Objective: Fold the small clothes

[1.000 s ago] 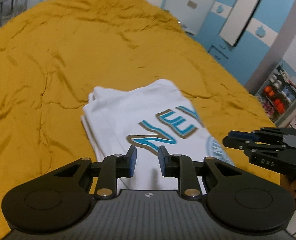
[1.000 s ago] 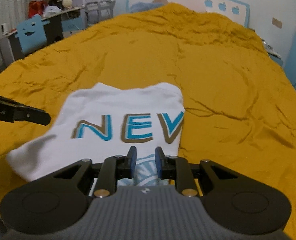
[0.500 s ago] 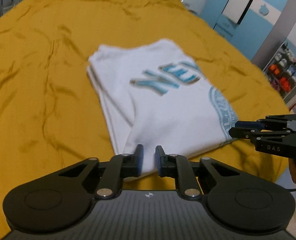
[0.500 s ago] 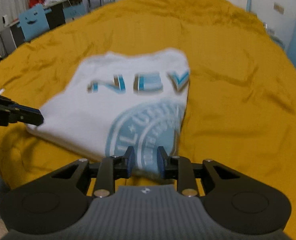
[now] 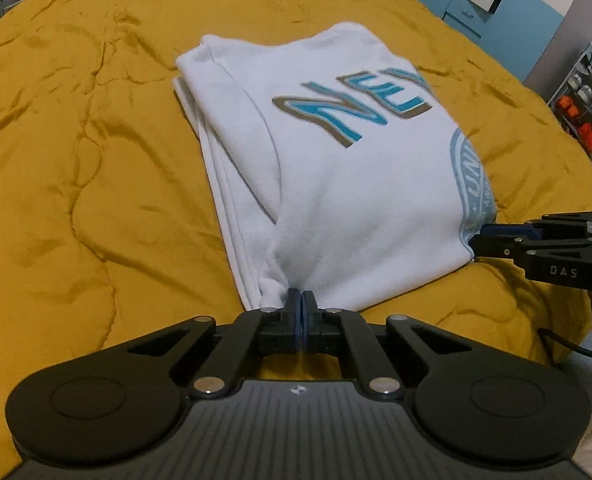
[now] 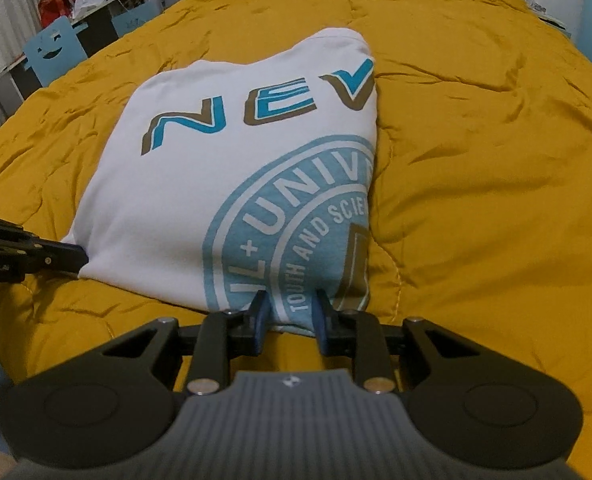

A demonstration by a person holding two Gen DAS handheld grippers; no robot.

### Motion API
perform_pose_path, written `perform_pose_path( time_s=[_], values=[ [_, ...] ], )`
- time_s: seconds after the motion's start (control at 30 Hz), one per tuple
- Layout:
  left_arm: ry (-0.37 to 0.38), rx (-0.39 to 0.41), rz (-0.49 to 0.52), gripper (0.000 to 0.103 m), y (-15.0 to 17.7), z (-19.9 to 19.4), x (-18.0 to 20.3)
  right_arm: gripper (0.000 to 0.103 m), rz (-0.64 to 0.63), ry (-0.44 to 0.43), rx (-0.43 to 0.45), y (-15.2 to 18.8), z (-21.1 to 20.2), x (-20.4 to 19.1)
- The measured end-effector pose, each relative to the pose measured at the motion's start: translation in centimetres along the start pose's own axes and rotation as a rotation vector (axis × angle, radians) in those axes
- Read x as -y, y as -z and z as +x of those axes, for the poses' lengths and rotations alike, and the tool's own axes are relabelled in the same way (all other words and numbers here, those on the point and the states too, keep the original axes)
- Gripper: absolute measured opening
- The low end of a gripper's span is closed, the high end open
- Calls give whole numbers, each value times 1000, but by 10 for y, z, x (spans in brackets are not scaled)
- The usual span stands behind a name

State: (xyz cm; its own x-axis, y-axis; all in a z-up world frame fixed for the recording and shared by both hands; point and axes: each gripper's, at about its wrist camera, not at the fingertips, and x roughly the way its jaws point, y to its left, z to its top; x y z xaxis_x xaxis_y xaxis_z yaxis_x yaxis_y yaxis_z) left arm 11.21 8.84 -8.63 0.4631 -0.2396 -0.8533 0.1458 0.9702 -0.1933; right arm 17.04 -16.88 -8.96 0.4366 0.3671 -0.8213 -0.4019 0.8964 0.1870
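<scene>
A white folded T-shirt (image 5: 356, 184) with blue "NEV" lettering and a round blue print lies flat on the mustard bedspread (image 5: 76, 160). My left gripper (image 5: 301, 304) is shut on the shirt's near edge, and the cloth bunches into its blue pads. In the right wrist view the shirt (image 6: 184, 200) fills the middle. My right gripper (image 6: 289, 312) straddles the near hem by the round print; its jaws are closing, the pads still stand apart and the cloth between them is flat. Each gripper shows in the other's view: right gripper (image 5: 480, 236), left gripper (image 6: 80, 258).
The bedspread (image 6: 476, 160) stretches wide on all sides of the shirt. A blue wardrobe (image 5: 476, 0) and a shelf of small items (image 5: 580, 120) stand to the right of the bed. A desk with a blue chair (image 6: 56, 48) stands at the far left.
Both grippers came down to the shirt's near edge. The left jaws closed on the hem. The shirt, partly lifted a second ago, now lies flat.
</scene>
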Motion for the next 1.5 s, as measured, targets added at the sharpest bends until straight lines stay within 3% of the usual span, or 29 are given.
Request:
perform_pose_path(
  time_s=[0.17,0.33,0.4,0.5,0.6,0.77,1.07,1.23,1.4,1.5],
  values=[
    [-9,90,69,14,-13,-37,19,22,-71,4,0,-23,-25,-13],
    [3,205,86,18,-34,-44,41,30,-136,13,129,-46,-54,-31],
    [8,219,71,18,-43,-32,45,41,-138,11,177,-52,-53,-38],
    [-3,191,53,19,-47,-9,45,44,-126,43,189,-55,-34,-45],
    [-49,157,31,19,-40,11,43,45,-103,45,118,-49,-6,-45],
    [-101,138,94,19,-27,35,48,46,-166,71,128,-24,23,-47],
    [-62,155,65,20,-34,19,42,46,-144,56,92,-39,20,-43],
    [-70,259,73,35,-41,-21,50,47,-120,33,121,-57,-13,-39],
    [-107,438,73,61,-50,-73,60,67,-97,66,261,-73,-67,-38],
    [-177,539,82,76,-49,-100,72,78,-82,81,356,-77,-100,-39]
  ],
)
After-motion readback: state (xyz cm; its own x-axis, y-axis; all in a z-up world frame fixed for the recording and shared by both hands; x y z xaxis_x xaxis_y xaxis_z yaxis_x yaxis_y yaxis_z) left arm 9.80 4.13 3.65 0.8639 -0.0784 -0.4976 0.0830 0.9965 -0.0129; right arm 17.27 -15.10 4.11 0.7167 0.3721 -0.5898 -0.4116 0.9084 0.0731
